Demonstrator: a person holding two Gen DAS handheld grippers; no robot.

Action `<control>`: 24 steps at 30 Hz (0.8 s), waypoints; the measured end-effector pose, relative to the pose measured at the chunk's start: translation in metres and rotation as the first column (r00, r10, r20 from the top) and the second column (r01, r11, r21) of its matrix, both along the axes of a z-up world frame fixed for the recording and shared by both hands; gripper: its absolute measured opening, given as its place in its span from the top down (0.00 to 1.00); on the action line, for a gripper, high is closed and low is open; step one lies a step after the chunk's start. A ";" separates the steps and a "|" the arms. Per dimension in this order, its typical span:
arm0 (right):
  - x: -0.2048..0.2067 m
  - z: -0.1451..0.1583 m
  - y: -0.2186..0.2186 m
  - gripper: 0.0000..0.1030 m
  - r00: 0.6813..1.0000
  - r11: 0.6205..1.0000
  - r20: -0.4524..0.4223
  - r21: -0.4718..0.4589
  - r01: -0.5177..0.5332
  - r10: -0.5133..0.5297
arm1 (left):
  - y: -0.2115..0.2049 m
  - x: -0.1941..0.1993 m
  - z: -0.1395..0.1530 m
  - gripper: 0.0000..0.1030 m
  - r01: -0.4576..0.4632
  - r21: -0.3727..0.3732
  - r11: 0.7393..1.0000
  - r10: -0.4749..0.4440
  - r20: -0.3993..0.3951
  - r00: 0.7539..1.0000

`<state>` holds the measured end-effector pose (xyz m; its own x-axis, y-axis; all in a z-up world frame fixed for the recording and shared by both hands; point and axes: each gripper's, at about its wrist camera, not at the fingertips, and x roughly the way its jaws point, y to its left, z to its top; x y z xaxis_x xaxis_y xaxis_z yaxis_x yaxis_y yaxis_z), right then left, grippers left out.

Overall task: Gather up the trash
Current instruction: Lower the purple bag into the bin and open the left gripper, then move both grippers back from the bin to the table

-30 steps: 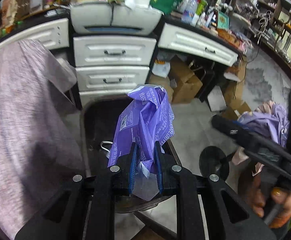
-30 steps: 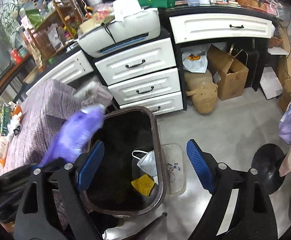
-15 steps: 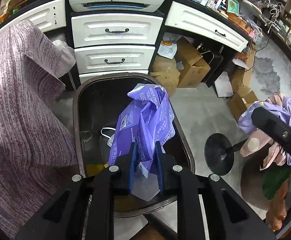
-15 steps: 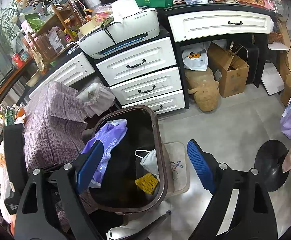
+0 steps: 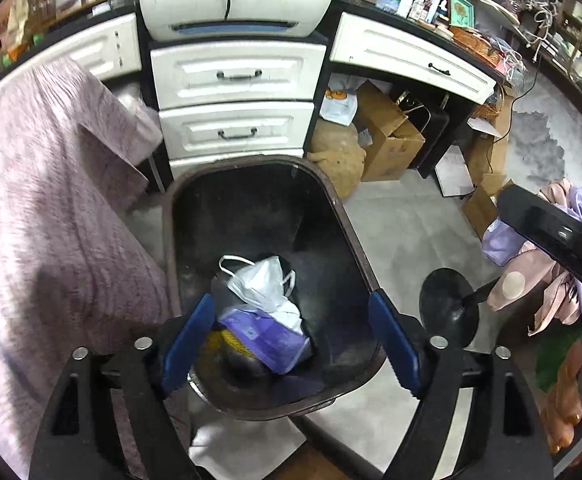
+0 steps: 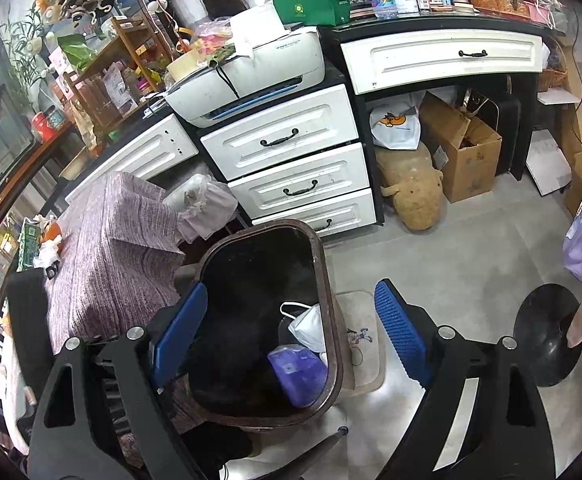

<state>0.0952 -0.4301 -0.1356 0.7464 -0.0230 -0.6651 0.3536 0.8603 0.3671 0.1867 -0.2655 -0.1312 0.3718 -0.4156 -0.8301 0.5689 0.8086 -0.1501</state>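
Left wrist view: left hand-held gripper (image 5: 291,336) spread wide, empty, above dark trash bin (image 5: 347,216); purple wrapper (image 5: 269,340) lying inside beside white face mask (image 5: 261,284).

Right wrist view: right hand-held gripper (image 6: 291,334) also spread, empty, over same bin (image 6: 327,304); wrapper (image 6: 297,372) at bottom, mask (image 6: 309,328) just behind.

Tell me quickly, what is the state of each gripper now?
Left gripper: open, holding nothing, above the trash bin.
Right gripper: open, holding nothing.
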 end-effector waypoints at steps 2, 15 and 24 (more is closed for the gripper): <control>0.000 0.001 0.000 0.16 1.000 1.000 0.001 0.007 0.001 -0.001 | 0.006 -0.004 0.008 0.20 -0.001 -0.016 1.000 0.001 0.022 1.000; 0.010 0.011 0.017 0.16 0.997 0.997 -0.005 0.007 -0.073 0.073 | 0.065 -0.025 0.056 0.12 -0.052 -0.029 0.998 0.056 0.142 0.988; 0.036 0.039 0.075 0.16 0.964 0.962 0.001 -0.048 -0.267 0.267 | 0.136 -0.030 0.082 0.08 -0.172 -0.031 0.985 0.175 0.220 0.960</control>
<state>0.1313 -0.3553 -0.0965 0.7343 0.1468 -0.6627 0.1060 0.9395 0.3256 0.1568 -0.1291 -0.0491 0.6125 -0.3379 -0.7146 0.4403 0.8966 -0.0465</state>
